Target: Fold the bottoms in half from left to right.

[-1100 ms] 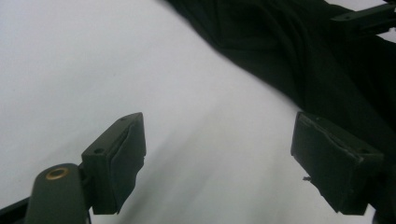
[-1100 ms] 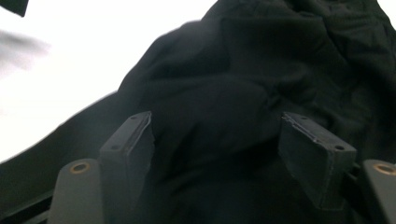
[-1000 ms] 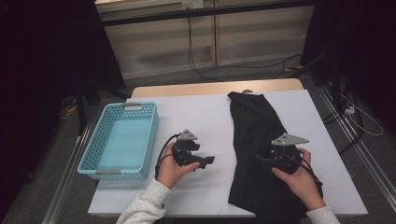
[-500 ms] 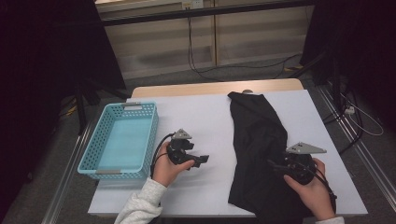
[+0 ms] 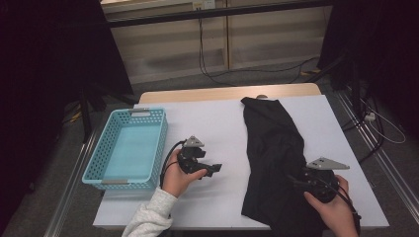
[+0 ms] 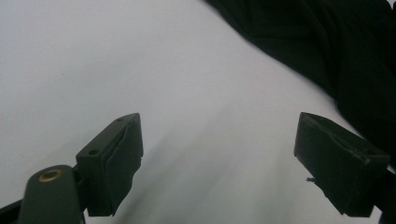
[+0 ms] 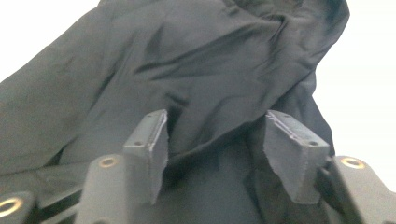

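The black garment (image 5: 274,158) lies in a long crumpled strip down the right half of my white table (image 5: 217,123), from the far edge to the near one. I can read no brand, label or writing on it or on anything else here.

Since a second ago my right tongs (image 5: 296,181) have slid right and nearer me, to the garment's near right edge, and their jaws have just been closing. In the right gripper view a raised fold of the cloth (image 7: 205,93) sits between them, but the pads are not yet pressing it.

My left tongs (image 5: 216,169) hover where they were, over bare table left of the garment, jaws spread wide with nothing between; the cloth's edge (image 6: 327,42) lies just beyond them. The turquoise basket (image 5: 106,148) sits at the table's left side.
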{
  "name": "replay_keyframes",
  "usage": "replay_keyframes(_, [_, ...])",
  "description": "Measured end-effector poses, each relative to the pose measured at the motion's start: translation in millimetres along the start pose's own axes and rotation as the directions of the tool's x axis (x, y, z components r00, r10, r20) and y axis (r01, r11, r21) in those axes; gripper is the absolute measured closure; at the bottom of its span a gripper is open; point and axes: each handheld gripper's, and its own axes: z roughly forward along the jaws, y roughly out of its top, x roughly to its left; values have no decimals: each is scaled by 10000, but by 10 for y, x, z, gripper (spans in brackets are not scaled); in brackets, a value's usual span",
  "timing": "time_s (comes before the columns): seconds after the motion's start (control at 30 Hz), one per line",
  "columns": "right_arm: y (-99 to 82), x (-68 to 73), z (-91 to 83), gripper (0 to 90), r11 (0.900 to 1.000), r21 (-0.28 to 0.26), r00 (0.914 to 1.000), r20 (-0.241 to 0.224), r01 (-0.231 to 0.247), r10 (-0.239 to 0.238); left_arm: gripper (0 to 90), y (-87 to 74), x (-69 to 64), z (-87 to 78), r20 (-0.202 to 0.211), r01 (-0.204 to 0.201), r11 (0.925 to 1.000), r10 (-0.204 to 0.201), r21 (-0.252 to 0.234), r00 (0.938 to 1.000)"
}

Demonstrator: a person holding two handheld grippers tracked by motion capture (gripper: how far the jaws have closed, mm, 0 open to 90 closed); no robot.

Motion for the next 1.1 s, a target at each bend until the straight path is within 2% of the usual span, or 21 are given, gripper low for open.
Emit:
replay_keyframes(0.07, [-11, 12, 7, 469, 10000, 65, 10000, -94, -13, 14, 158, -1, -4, 3, 15, -25, 10000, 25, 5, 10000])
replay_keyframes(0.3, [-35, 37, 26, 736, 9993, 370, 9989, -467, -77, 94, 160, 3, -25, 17, 46, -58, 10000, 57, 51, 10000])
replay_keyframes(0.33, [-39, 32, 24, 801, 9991, 410, 9982, -587, -91, 115, 160, 5, -25, 16, 46, -63, 10000, 63, 43, 10000])
replay_keyframes(0.43, [-40, 23, 3, 896, 9994, 332, 9969, -791, -31, 57, 160, 7, -29, 18, 41, -68, 10000, 68, 7, 10000])
replay_keyframes(0.7, [-35, -41, -126, 900, 9999, 111, 9948, -1017, -33, 45, 161, 16, -25, 6, 44, -59, 10000, 59, 14, 10000])
replay_keyframes(0.93, [-125, -221, -302, 900, 9999, -10, 9951, -972, -155, 153, 161, 19, -29, 3, 49, -10, 10000, 10, -32, 10000])
replay_keyframes(1.1, [-222, -301, -307, 900, 9994, 264, 9951, -956, -232, 256, 161, 13, -24, 15, -5, -19, 10000, 19, 59, 10000])
